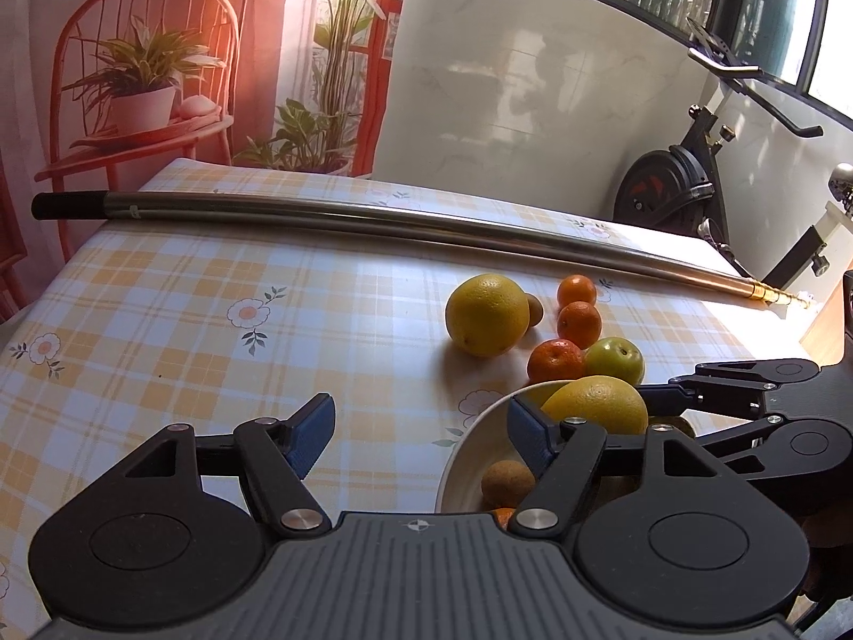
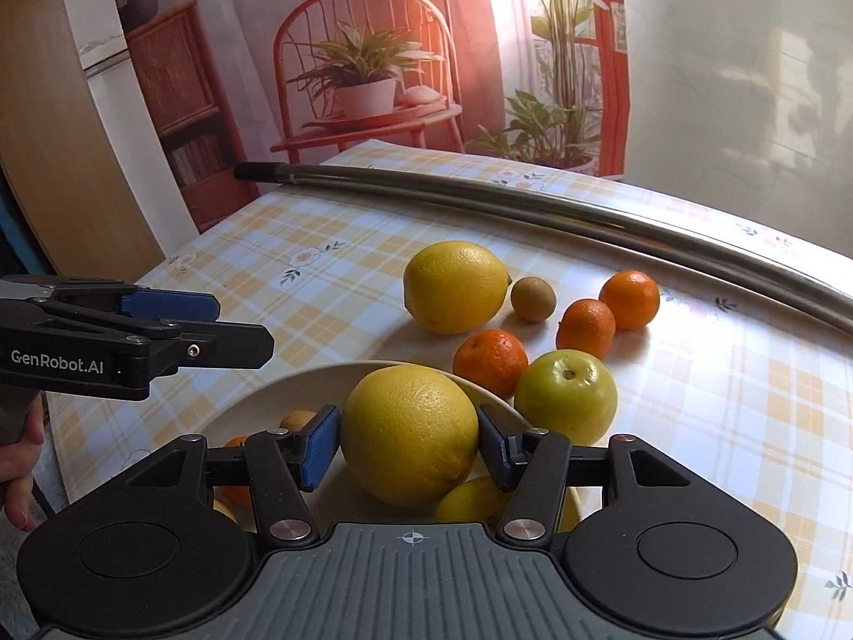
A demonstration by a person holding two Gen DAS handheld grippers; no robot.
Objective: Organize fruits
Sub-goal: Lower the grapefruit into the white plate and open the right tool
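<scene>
Right gripper (image 2: pixel 409 445): your pads sit on both sides of the big yellow citrus (image 2: pixel 409 434), closed to its width; looks gripped, over the bowl (image 2: pixel 298 389).
Left gripper (image 1: pixel 421 434): wide open, nothing in it; parked at the bowl's left rim.
Fruit left on table (image 2: pixel 320 266): 2nd big yellow citrus (image 2: pixel 454 286), small brown fruit (image 2: pixel 533 298), 3 mandarins, e.g. (image 2: pixel 490 361), & a green apple (image 2: pixel 566 396) just outside the rim.
In bowl already: a small brown fruit (image 1: pixel 507 483), bits of orange & yellow underneath.
Risk 1: round, heavy fruit w/ narrow pad contact; if you let go high it could bounce off what's in the bowl or roll out.
Risk 2: apple & nearest mandarin crowd the rim; a wide swing could knock them toward the metal pole (image 2: pixel 533 208) or table edge.
Risk 3: both grippers near each other over the bowl; could clash.
Right view only: pad contact on the citrus, hand (image 2: pixel 18 458) on the left tool.
Left view only: the brown fruit in the bowl shown clearly, exercise bike (image 1: pixel 687 186) past the table.
</scene>
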